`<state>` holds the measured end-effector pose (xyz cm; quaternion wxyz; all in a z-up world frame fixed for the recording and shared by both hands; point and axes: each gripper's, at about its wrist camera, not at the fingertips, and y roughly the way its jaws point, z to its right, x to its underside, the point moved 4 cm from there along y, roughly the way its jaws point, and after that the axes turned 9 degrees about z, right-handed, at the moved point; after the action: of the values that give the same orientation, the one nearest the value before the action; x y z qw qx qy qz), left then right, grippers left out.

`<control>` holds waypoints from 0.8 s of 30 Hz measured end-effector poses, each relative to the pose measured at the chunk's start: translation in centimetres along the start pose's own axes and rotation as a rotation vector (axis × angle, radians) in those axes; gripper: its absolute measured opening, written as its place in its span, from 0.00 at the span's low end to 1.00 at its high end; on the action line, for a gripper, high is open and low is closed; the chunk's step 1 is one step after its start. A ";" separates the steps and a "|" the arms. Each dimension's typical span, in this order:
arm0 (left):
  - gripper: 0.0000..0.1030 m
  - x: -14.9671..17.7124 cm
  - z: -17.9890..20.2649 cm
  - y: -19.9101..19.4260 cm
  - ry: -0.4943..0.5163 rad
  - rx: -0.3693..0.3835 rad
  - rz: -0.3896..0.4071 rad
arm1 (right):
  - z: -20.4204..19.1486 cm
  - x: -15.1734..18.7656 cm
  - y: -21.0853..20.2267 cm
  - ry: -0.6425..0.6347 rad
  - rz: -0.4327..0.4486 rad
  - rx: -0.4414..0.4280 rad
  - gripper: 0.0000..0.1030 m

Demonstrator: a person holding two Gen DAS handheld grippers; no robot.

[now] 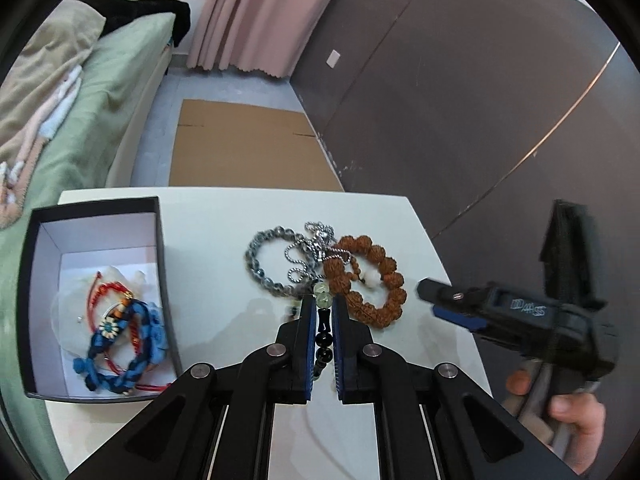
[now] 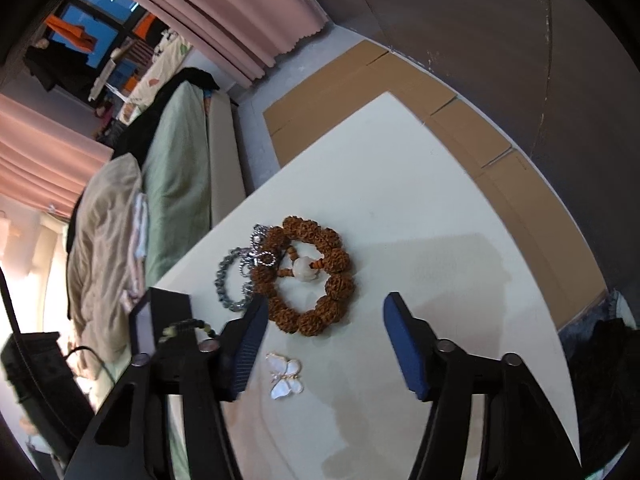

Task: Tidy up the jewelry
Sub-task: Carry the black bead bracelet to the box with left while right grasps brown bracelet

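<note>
My left gripper [image 1: 322,304] is shut on a bracelet of black and pale green beads [image 1: 324,340], which runs between its blue pads. Just beyond it a grey bead bracelet [image 1: 256,264], a silver ball chain [image 1: 308,252] and a brown knobbly bead bracelet [image 1: 380,280] lie tangled on the white table [image 1: 224,240]. My right gripper [image 2: 326,308] stands open above the table, its tips over the near side of the brown bracelet [image 2: 340,256]. A white butterfly brooch [image 2: 285,376] lies between its fingers, close to the left one. Nothing touches its pads.
A black box with a white inside [image 1: 24,300] stands at the table's left and holds blue braided and red cord bracelets [image 1: 120,344]. A bed with green bedding [image 1: 100,100] is to the left, flat cardboard [image 1: 248,148] lies on the floor, and a dark wall [image 1: 480,100] is on the right.
</note>
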<state>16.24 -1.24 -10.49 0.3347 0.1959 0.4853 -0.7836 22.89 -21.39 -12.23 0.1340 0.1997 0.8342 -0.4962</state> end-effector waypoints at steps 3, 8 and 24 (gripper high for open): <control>0.07 -0.2 -0.4 -0.5 -0.001 0.007 0.010 | -0.1 0.1 1.3 -0.024 -0.009 0.044 0.47; 0.07 -0.8 -0.9 -1.9 -0.021 0.009 0.045 | -0.7 0.3 2.6 -0.094 0.006 0.115 0.47; 0.07 -1.9 -4.3 -7.7 -0.091 -0.016 0.183 | -0.2 1.3 -0.5 -0.074 0.036 0.071 0.19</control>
<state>11.97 5.58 -6.37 0.4279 0.2011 0.4559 -0.7540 21.49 -21.13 -12.27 0.1664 0.2011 0.8067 -0.5302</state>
